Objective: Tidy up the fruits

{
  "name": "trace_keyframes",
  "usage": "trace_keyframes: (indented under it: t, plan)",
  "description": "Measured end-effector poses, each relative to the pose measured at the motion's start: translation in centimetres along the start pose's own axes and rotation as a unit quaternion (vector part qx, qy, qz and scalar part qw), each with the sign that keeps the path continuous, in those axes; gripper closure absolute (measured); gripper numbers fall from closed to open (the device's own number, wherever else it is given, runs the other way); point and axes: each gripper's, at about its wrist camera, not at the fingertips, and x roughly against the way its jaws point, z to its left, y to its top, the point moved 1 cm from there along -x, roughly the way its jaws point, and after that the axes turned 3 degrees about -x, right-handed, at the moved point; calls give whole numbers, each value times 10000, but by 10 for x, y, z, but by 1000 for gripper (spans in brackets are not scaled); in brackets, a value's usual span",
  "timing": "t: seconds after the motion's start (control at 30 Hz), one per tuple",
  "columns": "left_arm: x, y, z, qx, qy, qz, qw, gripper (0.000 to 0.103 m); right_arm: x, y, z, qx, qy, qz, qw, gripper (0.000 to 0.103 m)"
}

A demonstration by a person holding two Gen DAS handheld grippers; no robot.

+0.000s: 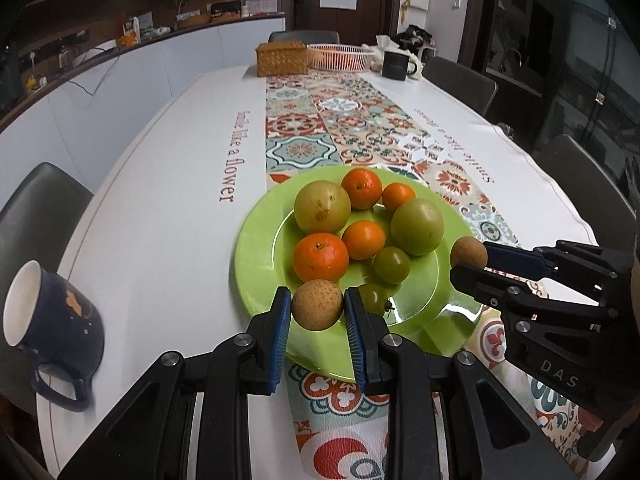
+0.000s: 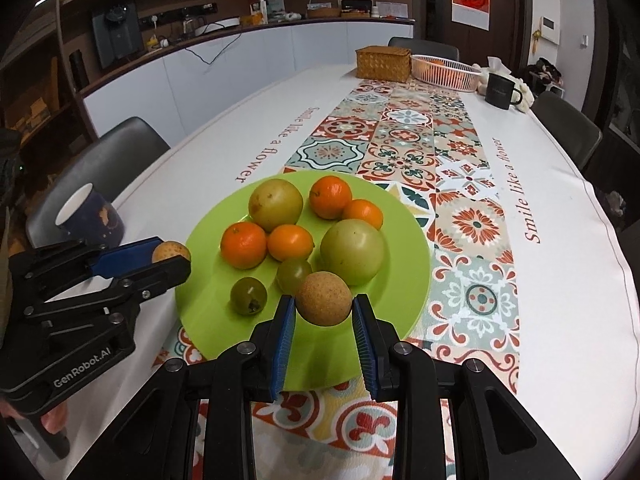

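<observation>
A green plate (image 1: 256, 264) (image 2: 404, 240) on the table holds several oranges (image 1: 320, 258) (image 2: 243, 245), green round fruits (image 1: 417, 221) (image 2: 352, 251) and small green tomatoes (image 1: 391, 265) (image 2: 248, 295). My left gripper (image 1: 318, 306) is shut on a small brown round fruit (image 1: 317, 304) over the plate's near edge; it also shows in the right wrist view (image 2: 171, 252). My right gripper (image 2: 324, 300) is shut on a second brown round fruit (image 2: 323, 298) above the plate; it also shows in the left wrist view (image 1: 468, 253).
A dark blue mug (image 1: 52, 312) (image 2: 90, 216) stands left of the plate. A patterned runner (image 1: 340, 128) crosses the white tablecloth. A woven box (image 1: 281, 57), a white basket (image 1: 340, 56) and a black mug (image 1: 396, 64) stand at the far end. Chairs ring the table.
</observation>
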Motion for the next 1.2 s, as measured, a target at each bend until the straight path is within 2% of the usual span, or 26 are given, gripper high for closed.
trace_keyframes:
  t: [0.23,0.3,0.37,0.43,0.53,0.67,0.73,0.9,0.97,1.1,1.2]
  plan:
    - [-8,2,-1,-3,-26,118,9999,75,-9,2,2,40,34,102,9999,72]
    - [-9,2,-1,-12,-31,157,9999,71,-11,3,2,26,50,127,9999,72]
    - [-7,2,-1,-1,-13,158,9999,61,-13,3,2,14,79,148,9999,72]
    - [-1,1,-1,0,38,87,10000,60,-12,3,3,29,92,125,9999,71]
    - [8,1,-1,-4,166,24,9999,53,-7,1,5,84,60,77,9999,63]
    - [25,-1,-3,7,302,-114,9995,47,2,-3,6,91,55,37,9999,60]
    - [35,-3,-4,73,344,-204,9992,45,10,-6,6,57,59,-20,10000,57]
    - [62,-8,-10,169,434,-394,9981,41,40,-14,3,-19,8,-251,9997,56]
    - [75,-11,-14,195,446,-494,9976,37,53,-17,0,-83,7,-363,9993,50]
    - [99,-17,-23,205,466,-687,9963,33,84,-24,-3,-211,-65,-594,9980,46]
    - [118,-24,-31,189,480,-800,9955,30,106,-31,-5,-291,-164,-765,9965,36]
